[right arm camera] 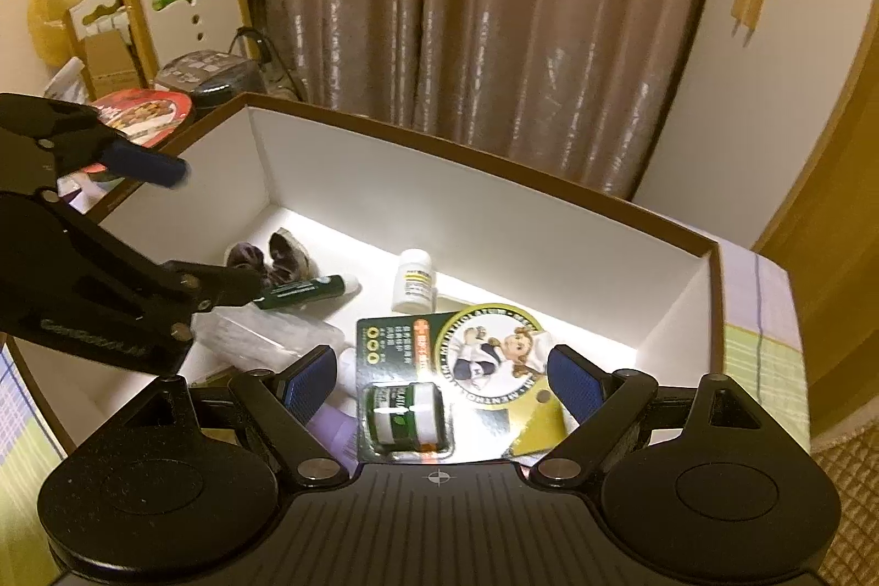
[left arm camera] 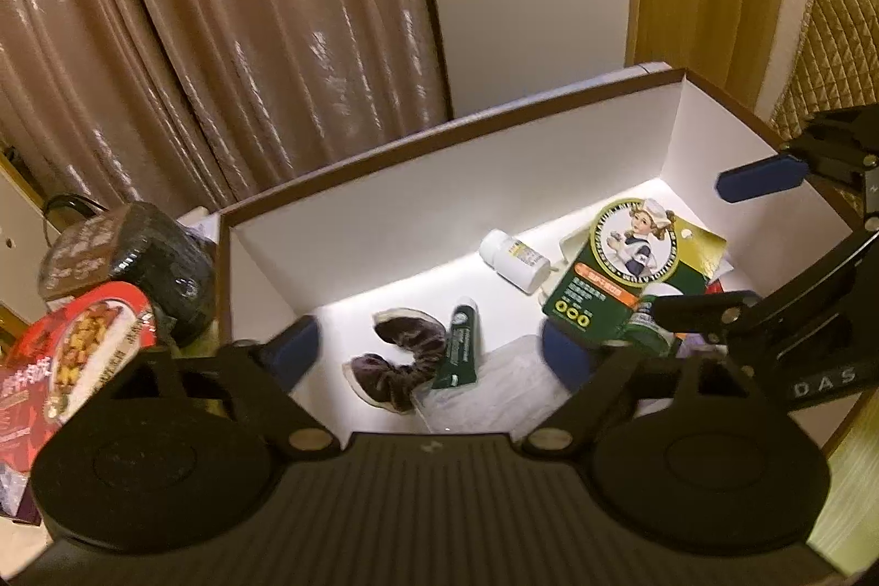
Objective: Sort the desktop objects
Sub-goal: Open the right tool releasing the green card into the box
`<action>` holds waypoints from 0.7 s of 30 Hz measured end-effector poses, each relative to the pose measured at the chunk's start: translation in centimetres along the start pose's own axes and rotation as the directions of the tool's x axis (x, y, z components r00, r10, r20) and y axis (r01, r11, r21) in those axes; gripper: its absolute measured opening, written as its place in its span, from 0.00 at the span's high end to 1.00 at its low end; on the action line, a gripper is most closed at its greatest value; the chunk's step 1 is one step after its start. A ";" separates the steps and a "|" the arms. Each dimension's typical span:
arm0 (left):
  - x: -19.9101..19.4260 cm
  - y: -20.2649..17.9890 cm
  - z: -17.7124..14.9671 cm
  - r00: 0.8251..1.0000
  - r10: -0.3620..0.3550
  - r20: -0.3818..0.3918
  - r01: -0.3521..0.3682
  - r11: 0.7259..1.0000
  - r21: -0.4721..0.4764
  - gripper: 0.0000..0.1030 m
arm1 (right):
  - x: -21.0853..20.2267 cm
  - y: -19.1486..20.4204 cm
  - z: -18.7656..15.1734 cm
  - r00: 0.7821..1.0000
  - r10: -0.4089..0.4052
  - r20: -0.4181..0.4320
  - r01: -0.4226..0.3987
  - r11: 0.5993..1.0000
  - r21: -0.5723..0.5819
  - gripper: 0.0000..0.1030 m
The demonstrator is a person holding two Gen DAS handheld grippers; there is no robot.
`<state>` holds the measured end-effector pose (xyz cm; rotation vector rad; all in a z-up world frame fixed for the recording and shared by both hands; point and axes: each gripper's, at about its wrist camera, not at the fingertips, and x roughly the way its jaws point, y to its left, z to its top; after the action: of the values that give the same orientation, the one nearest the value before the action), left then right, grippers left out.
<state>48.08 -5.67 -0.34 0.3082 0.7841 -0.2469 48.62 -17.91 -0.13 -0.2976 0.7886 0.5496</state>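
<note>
Brown curtains [right arm camera: 494,37] hang behind a white-lined box [right arm camera: 494,223]. My right gripper [right arm camera: 442,380] gapes empty above one balm card [right arm camera: 467,366]; my left gripper [left arm camera: 434,355] gapes above one scrunchie [left arm camera: 395,366] and one green tube [left arm camera: 460,347]. Beyond them lies one pill bottle [left arm camera: 513,259]. Closing crookedly could bend the card.
</note>
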 end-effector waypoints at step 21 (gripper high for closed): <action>-4.9 1.0 -0.7 0.996 0.082 0.047 -0.080 0.996 -0.043 0.01 | -5.2 0.3 -0.6 0.998 -0.056 0.038 0.055 0.998 0.019 0.00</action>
<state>44.59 -4.01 2.88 0.2936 0.7261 -0.1617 45.10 -19.75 3.23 -0.2906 0.7456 0.4941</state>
